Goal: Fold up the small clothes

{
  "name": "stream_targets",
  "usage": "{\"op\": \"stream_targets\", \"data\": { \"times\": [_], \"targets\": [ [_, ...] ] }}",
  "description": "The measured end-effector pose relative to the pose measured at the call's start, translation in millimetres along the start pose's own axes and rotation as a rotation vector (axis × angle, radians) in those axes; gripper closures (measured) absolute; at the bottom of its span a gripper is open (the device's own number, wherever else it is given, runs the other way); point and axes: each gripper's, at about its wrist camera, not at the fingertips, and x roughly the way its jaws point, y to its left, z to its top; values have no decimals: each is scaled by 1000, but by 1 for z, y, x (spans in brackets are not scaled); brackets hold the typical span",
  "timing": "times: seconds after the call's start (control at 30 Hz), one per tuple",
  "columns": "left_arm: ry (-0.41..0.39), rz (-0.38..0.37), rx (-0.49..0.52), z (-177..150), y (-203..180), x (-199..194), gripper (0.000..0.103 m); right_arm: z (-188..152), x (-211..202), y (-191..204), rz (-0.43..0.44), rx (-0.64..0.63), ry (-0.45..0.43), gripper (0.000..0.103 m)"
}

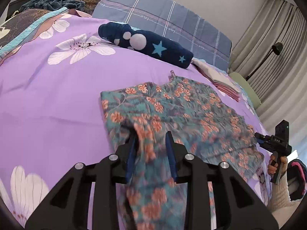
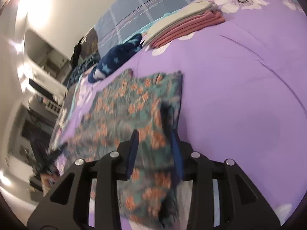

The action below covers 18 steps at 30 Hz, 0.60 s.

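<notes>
I'm looking over a bed with a purple flowered duvet [image 1: 57, 99], and the floral garment [image 1: 172, 103], teal with orange blossoms, lies spread across its near half. A dark blue star-patterned bolster [image 1: 145, 44] and a folded pink and cream stack [image 1: 226, 86] sit behind it. My left gripper [image 1: 151, 134] has its jaws partly apart, with a blurred fold of the garment running between the blue pads; I can't tell whether they press it. My right gripper [image 2: 155, 134] is likewise partly open with cloth between its fingers.
</notes>
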Motion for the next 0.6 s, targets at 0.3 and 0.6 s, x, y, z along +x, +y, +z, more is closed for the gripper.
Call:
{"op": "stream_targets", "data": {
  "times": [0.3, 0.6],
  "targets": [
    [27, -74, -12, -5, -9, -12, 103, -3, -6, 10, -9, -62, -4, 97],
    [-112, 12, 4, 78, -24, 15, 103, 81, 1, 12, 93, 53, -103, 97]
  ]
}}
